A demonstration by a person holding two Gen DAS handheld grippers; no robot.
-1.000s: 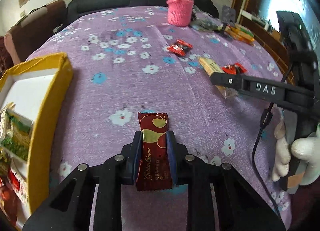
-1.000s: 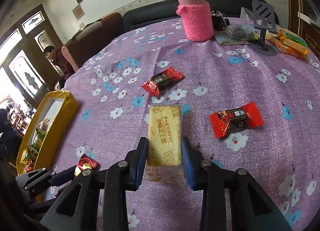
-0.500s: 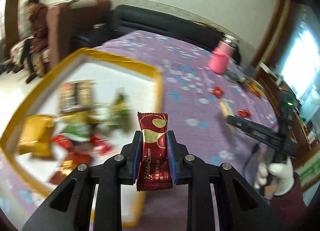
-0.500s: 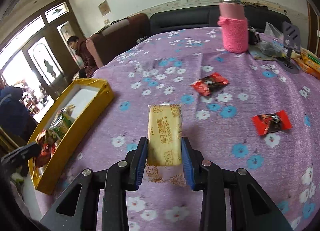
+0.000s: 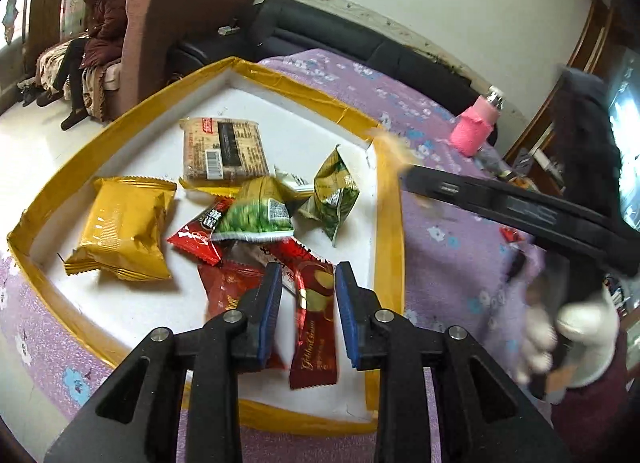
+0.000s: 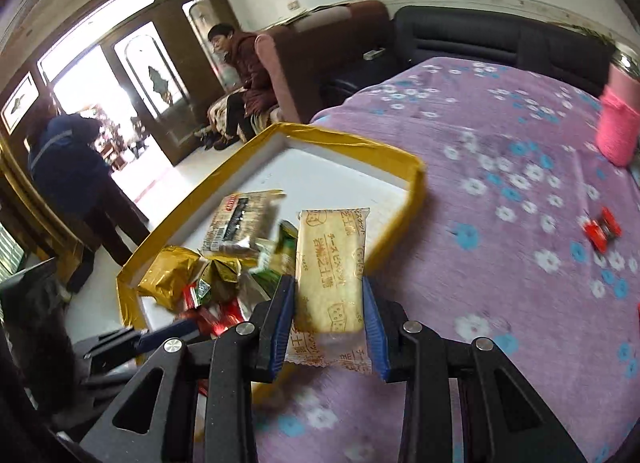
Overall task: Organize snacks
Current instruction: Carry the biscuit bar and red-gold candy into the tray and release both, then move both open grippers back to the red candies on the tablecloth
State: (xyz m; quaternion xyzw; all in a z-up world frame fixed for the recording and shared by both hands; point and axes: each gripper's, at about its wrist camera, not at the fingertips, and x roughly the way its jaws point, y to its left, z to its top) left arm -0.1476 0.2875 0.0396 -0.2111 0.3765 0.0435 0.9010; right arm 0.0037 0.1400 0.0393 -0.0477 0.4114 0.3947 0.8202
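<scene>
The pink bottle (image 6: 618, 119) is cut off by the frame edge; the red candy (image 6: 601, 229) is blurred.

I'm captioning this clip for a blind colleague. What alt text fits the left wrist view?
The open left gripper hangs over a yellow-rimmed white tray, with a dark red Golden Crown snack loose between its blue pads. Gold, green and red packets lie in the tray; the right gripper reaches in from the right above the purple floral tablecloth.
</scene>
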